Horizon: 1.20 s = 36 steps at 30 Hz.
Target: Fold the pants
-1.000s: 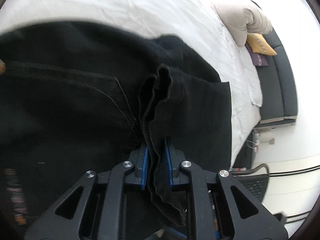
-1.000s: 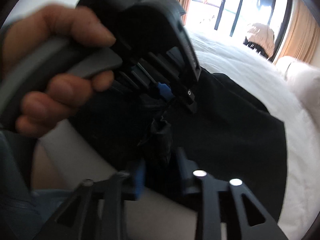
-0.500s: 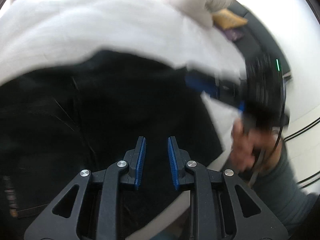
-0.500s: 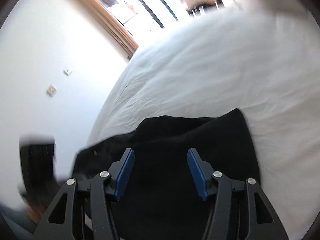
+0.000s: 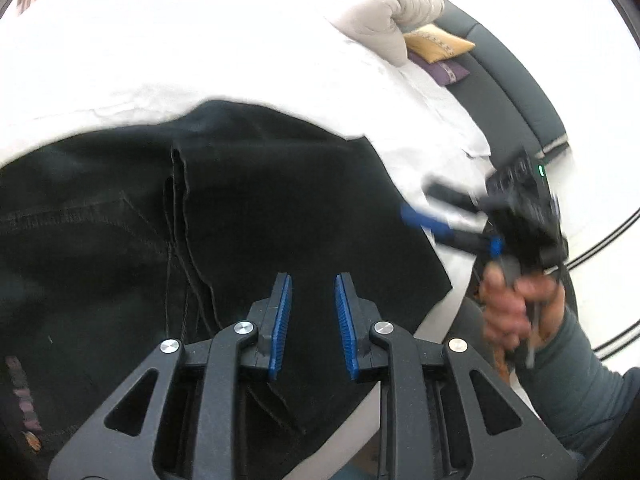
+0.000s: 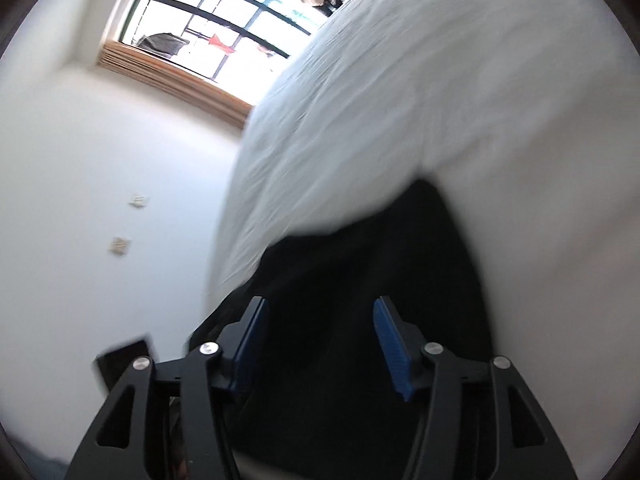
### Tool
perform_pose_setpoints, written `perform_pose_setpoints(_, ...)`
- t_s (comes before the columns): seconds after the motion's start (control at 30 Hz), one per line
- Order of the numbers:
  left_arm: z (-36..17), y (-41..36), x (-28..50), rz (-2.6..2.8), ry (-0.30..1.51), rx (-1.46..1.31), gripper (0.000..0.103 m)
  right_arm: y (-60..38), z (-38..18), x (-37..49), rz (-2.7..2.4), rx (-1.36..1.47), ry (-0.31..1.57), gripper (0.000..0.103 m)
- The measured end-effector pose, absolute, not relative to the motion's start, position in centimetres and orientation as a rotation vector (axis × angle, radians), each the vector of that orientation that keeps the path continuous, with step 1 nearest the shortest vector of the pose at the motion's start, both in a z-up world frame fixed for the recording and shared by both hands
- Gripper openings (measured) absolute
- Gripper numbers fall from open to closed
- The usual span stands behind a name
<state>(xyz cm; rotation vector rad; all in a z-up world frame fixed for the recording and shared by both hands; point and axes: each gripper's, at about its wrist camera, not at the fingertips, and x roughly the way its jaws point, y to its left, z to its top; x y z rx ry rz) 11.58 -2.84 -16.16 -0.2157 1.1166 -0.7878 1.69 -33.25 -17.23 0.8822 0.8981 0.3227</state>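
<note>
1. Black pants point(image 5: 280, 208) are seen laid flat on the white bed point(image 5: 200, 48), filling the lower left and centre of the left wrist view; in the right wrist view the pants point(image 6: 360, 280) sit at bottom centre.
2. Left gripper point(image 5: 312, 320) is held just over the cloth, jaws a narrow gap apart, nothing pinched between the blue pads.
3. Right gripper point(image 6: 320, 340) is spread wide with nothing between its jaws, only cloth seen below; it is also seen blurred at right centre of the left wrist view point(image 5: 436, 216), beside the pants' right edge.
4. Step judged: fabric let go, a new grip on an edge to be taken for the next fold.
5. For a clean fold, both layers at the right edge are best caught together, and the bunched seam point(image 5: 180, 216) at centre left is best flattened first.
6. The near edge of the pants is seen close to the bed edge at the bottom of the frame; slipping off is a risk if pulled that way.
7. Open bed is seen across the upper left and top; room for a fold is judged best there.
8. A pillow point(image 5: 384, 16) at upper right stands well apart.
</note>
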Motion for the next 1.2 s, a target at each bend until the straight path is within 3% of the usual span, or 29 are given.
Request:
perform_pose_setpoints(0.07, -18.6, -3.3, 12.0, -0.718, 1.204, -0.201, 0.022, -32.7, -19.0, -1.0, 0.302, 0.9, 0.939, 0.063)
perform_pose_setpoints(0.1, -18.9, -2.9, 11.8, -0.725, 1.192, -0.229, 0.022, -32.8, -20.1, -2.1, 0.281, 0.904, 0.944, 0.058)
perform_pose_setpoints(0.13, -19.0, -2.6, 11.7, -0.732, 1.167, -0.24, 0.022, -33.2, -20.7, -3.1, 0.26, 0.902, 0.92, 0.04)
perform_pose_setpoints(0.17, -18.7, -2.5, 11.4, -0.73, 1.165, -0.217, 0.022, -33.7, -20.9, -3.8, 0.217, 0.902, 0.915, 0.035)
perform_pose_setpoints(0.3, -16.6, -3.6, 10.8, -0.701, 1.104, -0.192, 0.025, -33.8, -19.1, -4.6, 0.262, 0.999, 0.851, 0.054)
perform_pose_setpoints(0.33, -16.7, -3.1, 10.7, -0.677, 1.095, -0.2, 0.03, -33.4, -18.3, -4.7, 0.291, 0.976, 0.824, 0.062)
perform_pose_setpoints(0.4, -17.3, -1.8, 10.5, -0.643, 1.114, -0.253, 0.055, -33.0, -18.7, -4.2, 0.273, 0.947, 0.853, 0.077)
perform_pose_setpoints(0.43, -16.8, -0.8, 10.1, -0.623, 1.119, -0.288, 0.061, -33.1, -19.5, -4.1, 0.235, 0.94, 0.9, 0.075)
perform_pose_setpoints(0.47, -16.0, -0.3, 9.8, -0.617, 1.11, -0.302, 0.071, -33.0, -20.6, -3.8, 0.2, 0.931, 0.948, 0.065)
perform_pose_setpoints(0.67, -12.9, 7.1, 5.5, -0.552, 1.028, -0.443, 0.103, -32.0, -17.1, -4.0, 0.273, 0.938, 0.84, 0.065)
perform_pose_setpoints(0.97, -14.5, 21.3, -1.6, -0.26, 0.92, -0.771, 0.103, -28.2, -14.8, -1.0, 0.411, 0.926, 0.841, 0.065)
perform_pose_setpoints(1.2, -17.8, 25.1, -2.1, -0.246, 0.882, -0.971, 0.103, -26.9, -15.1, -0.9, 0.432, 0.885, 0.905, 0.065)
